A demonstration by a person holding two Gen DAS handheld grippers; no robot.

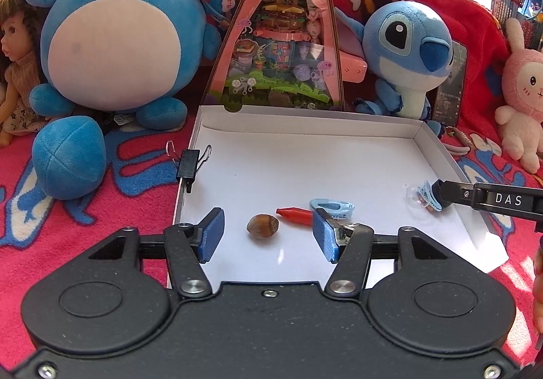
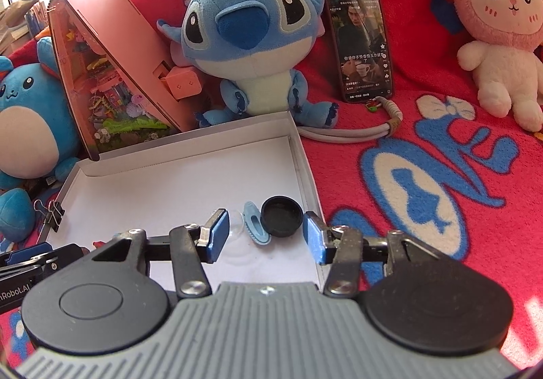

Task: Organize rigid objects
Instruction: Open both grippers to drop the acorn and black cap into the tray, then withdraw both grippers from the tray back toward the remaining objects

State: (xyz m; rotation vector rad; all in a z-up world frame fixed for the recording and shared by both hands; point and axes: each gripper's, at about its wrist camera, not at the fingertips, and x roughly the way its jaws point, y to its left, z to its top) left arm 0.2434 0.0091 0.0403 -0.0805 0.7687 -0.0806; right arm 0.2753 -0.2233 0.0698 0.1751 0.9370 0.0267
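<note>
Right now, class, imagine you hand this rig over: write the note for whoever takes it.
Left hand-held gripper: open, empty, over the nut.
Right hand-held gripper: open, empty, over the black cap and a blue clip.
In the white box: nut, red crayon, second blue clip, black cap, clear piece. A binder clip grips its left wall.
Left: cannot tell what remains outside.

light: bright daylight, upper-left glare | focus: sharp | edges: fisheye-bent

White letters "DAS" stand on the right gripper [image 1: 437, 194] at three o'clock, "nRobot.AI" on the left gripper [image 2: 20, 263] at nine, and the phone [image 2: 362, 39] shows small text I can't read.
</note>
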